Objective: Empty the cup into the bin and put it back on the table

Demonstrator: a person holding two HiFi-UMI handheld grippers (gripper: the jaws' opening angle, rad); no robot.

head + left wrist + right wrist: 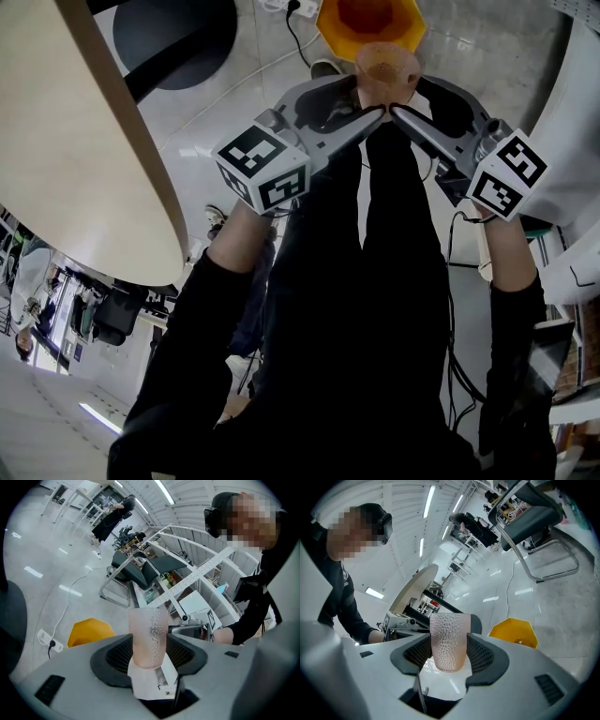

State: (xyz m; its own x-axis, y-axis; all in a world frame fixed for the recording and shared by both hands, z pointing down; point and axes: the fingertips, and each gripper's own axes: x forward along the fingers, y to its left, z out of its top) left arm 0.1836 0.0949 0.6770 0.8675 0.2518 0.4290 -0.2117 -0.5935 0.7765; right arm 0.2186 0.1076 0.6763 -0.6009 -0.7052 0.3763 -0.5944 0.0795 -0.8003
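The left gripper [361, 117] and the right gripper [412, 122] both clamp the pink dimpled cup [386, 67], with their jaws closed on its sides. The cup is held in the air just beside the yellow bin [370, 19].

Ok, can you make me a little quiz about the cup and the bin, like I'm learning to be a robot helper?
1. Pick one: what holds the cup? A) the left gripper alone, B) the right gripper alone, C) both of them, fingers pressed on its sides.
2. True or false: the cup is standing on the table.
3. Fill in the word: the bin on the floor is ____ in colour.

Key: 1 C; 2 false, it is held in the air close to the bin; 3 yellow.
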